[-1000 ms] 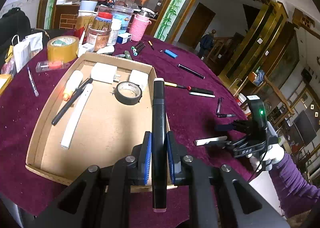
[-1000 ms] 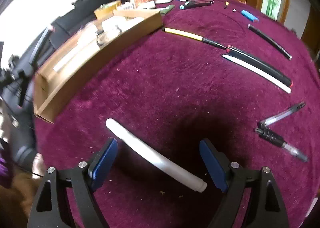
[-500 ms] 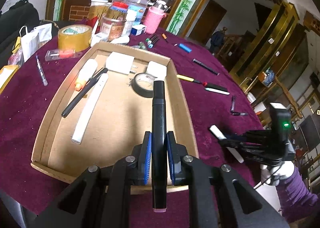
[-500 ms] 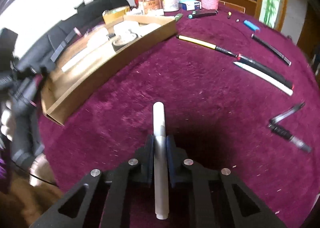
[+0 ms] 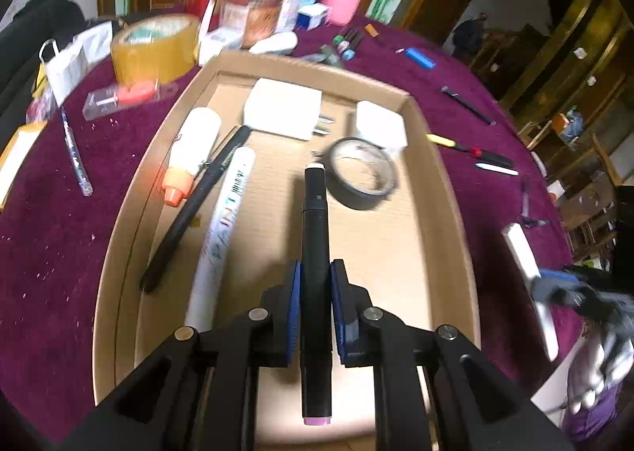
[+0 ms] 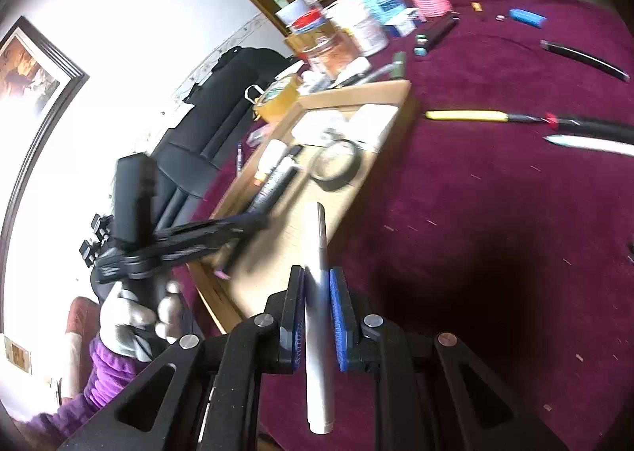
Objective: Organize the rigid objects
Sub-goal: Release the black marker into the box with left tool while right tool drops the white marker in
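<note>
My left tool [image 5: 316,308] is clamped on a black marker [image 5: 315,237], which runs up the middle of the left wrist frame, its white tip just short of the black tape roll [image 5: 362,174]. Marker hangs over the cardboard tray [image 5: 447,213]; can't tell if it touches the floor of it. In the tray, left half: white glue bottle [image 5: 196,142] with orange cap, black pen [image 5: 194,205], white printed tube [image 5: 222,233]. Top of tray: two white chargers [image 5: 283,114]. Yellow tape roll [image 5: 154,45] upper left on the purple desk [image 5: 59,233].

My right tool [image 6: 317,316] grips a white pen [image 6: 319,332], bottom centre of the right wrist frame, tip pointing toward the tray's near edge [image 6: 222,316]. Blurry. Yellow-handled screwdriver [image 6: 467,115] and a black pen [image 6: 594,126] lie on the desk at right.
</note>
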{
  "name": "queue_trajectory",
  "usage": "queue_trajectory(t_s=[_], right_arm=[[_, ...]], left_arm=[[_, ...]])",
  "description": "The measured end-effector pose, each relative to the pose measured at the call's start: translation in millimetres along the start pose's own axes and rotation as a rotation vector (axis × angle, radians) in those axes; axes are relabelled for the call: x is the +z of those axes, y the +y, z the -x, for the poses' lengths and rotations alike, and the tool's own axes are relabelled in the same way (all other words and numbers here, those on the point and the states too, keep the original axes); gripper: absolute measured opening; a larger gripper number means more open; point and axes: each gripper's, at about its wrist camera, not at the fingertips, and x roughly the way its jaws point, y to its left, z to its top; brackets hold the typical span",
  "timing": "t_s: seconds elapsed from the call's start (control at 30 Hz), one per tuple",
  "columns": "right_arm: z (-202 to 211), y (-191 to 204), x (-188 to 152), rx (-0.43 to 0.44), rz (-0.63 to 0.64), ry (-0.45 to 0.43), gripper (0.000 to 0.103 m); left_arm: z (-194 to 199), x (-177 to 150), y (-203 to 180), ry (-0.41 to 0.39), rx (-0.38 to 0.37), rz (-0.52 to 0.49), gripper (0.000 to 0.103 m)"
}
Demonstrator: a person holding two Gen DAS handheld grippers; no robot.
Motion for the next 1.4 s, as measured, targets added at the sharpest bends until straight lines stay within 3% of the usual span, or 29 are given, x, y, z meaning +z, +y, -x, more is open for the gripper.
queue_trajectory(t_s=[0.27, 0.3, 0.37, 0.43, 0.53, 0.67, 0.8, 0.87, 0.97, 1.07, 1.17, 1.27, 1.33, 1.37, 1.4], right_arm=[[-65, 23, 35, -0.037, -0.057, 0.066, 0.015], [-74, 22, 38, -0.046, -0.071, 0.076, 0.015], [-86, 18, 41, -0.051, -0.098, 0.096, 0.015], [-99, 18, 44, -0.062, -0.109, 0.116, 0.015], [-105, 20, 50, -0.124, -0.094, 0.112, 0.015], [-112, 17, 61, -0.107, -0.127, 0.114, 0.015], [-122, 19, 68, -0.116, -0.148, 0.104, 0.016], [-125, 20, 70, -0.114, -0.136, 0.106, 0.021], [-115, 29, 74, -0.175, -0.081, 0.038, 0.035], [-88, 37, 75, -0.215, -0.016, -0.056, 0.040], [-55, 41, 72, -0.286, 0.048, -0.154, 0.056], [-9, 43, 62, -0.435, 0.128, -0.317, 0.068], [17, 41, 51, -0.557, 0.187, -0.443, 0.087], [29, 36, 45, -0.605, 0.206, -0.498, 0.101], [38, 28, 39, -0.646, 0.219, -0.542, 0.103]], left_arm=[[-15, 23, 12, 0.018, 0.071, 0.026, 0.017], [-15, 25, 14, 0.012, 0.066, 0.037, 0.020], [-11, 25, 22, -0.005, 0.034, 0.080, 0.038], [-1, 19, 28, -0.042, -0.008, 0.121, 0.045], [18, 8, 25, -0.093, -0.017, 0.094, 0.046], [41, -4, 24, -0.159, -0.060, 0.096, 0.056], [56, -16, 30, -0.203, -0.077, 0.123, 0.058], [57, -18, 32, -0.206, -0.076, 0.129, 0.058], [57, -20, 31, -0.212, -0.062, 0.124, 0.058], [57, -22, 30, -0.216, -0.064, 0.123, 0.059], [60, -25, 25, -0.227, -0.065, 0.116, 0.061], [63, -28, 17, -0.234, -0.082, 0.113, 0.063], [66, -30, 12, -0.237, -0.095, 0.111, 0.063], [68, -31, 7, -0.242, -0.104, 0.106, 0.064], [70, -33, 3, -0.245, -0.108, 0.103, 0.065]])
